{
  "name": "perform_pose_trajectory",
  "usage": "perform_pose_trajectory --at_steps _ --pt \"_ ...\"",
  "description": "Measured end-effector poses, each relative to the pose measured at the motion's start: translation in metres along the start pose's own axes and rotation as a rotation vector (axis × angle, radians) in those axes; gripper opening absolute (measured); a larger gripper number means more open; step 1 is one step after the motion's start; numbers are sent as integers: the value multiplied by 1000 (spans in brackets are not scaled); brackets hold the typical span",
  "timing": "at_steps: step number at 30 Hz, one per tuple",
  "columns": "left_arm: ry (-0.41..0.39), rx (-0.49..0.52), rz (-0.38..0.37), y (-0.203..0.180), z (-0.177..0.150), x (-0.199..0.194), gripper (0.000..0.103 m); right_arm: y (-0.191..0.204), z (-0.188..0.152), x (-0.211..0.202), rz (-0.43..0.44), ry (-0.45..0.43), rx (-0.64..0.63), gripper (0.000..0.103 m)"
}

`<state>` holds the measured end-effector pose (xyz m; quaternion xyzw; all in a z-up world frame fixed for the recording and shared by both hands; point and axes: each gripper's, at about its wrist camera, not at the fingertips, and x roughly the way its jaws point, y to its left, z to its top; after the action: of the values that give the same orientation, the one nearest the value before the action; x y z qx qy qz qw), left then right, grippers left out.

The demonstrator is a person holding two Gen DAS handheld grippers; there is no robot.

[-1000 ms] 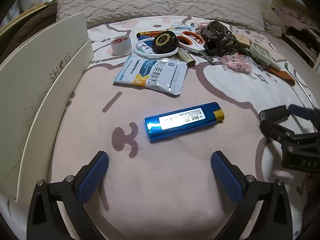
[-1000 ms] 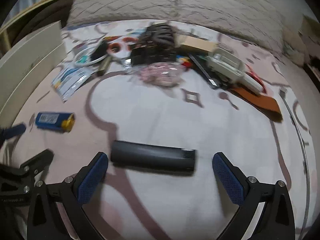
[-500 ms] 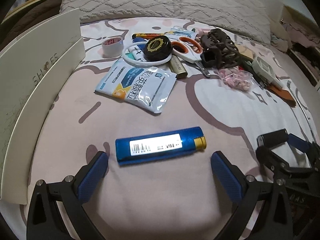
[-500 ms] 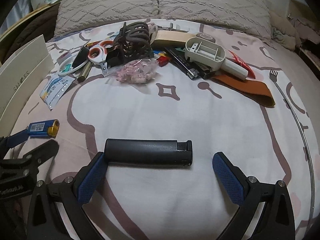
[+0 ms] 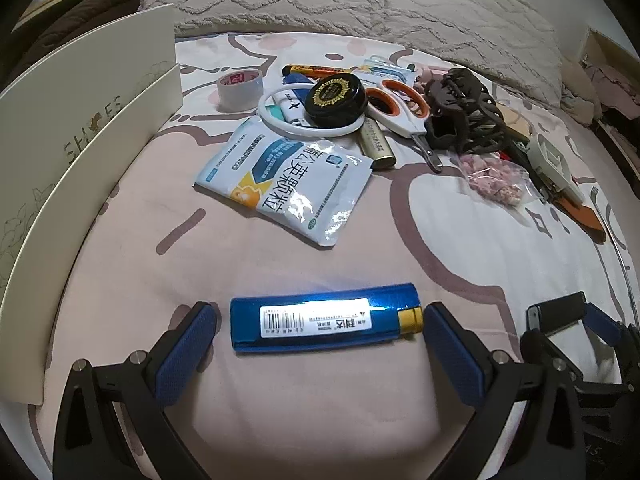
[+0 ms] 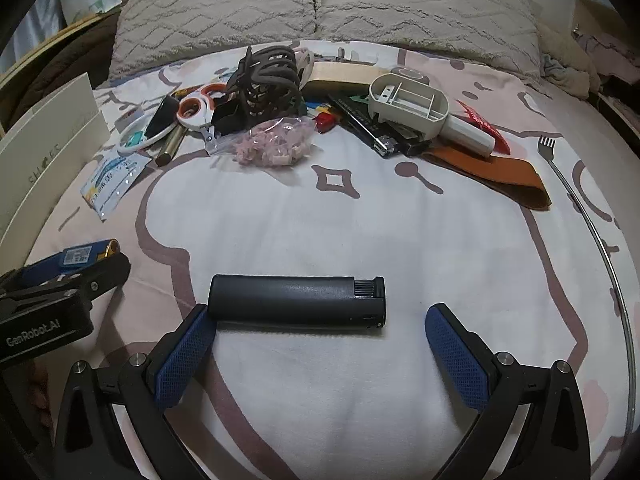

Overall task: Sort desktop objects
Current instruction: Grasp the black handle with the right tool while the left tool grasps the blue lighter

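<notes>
A blue lighter (image 5: 325, 317) with a white label and gold cap lies crosswise on the pink bedsheet. My left gripper (image 5: 320, 336) is open, its blue pads flanking the lighter's two ends without gripping. A black lighter (image 6: 298, 300) lies crosswise in the right wrist view. My right gripper (image 6: 320, 338) stands open around it; the left pad touches its butt end, the right pad is apart from its cap end. The blue lighter (image 6: 84, 255) and left gripper (image 6: 60, 284) also show at the left of the right wrist view.
A white shoe box (image 5: 80, 136) stands along the left. Farther back lies a clutter: medicine sachet (image 5: 286, 184), tape roll (image 5: 240, 88), black tin (image 5: 336, 98), scissors (image 5: 400, 108), brown hair claw (image 6: 268, 80), bag of pink bits (image 6: 272, 144), beige plastic tool (image 6: 420, 108), leather strap (image 6: 500, 176). Pillows sit behind.
Both grippers have come forward and down, so each lighter now sits between the open pads. The right gripper's left pad has reached the black lighter's end.
</notes>
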<state>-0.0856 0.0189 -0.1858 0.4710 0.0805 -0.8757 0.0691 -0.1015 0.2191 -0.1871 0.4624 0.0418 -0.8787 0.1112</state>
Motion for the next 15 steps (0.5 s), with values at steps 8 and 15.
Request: perform_pose_trajectory --at_steps 8,15 --pt "-30 -2 -6 2 -4 -1 103 5 -3 -6 8 -53 -18 88" --pt "-40 -9 -20 3 -4 -2 103 9 -5 -9 14 -76 -46 81"
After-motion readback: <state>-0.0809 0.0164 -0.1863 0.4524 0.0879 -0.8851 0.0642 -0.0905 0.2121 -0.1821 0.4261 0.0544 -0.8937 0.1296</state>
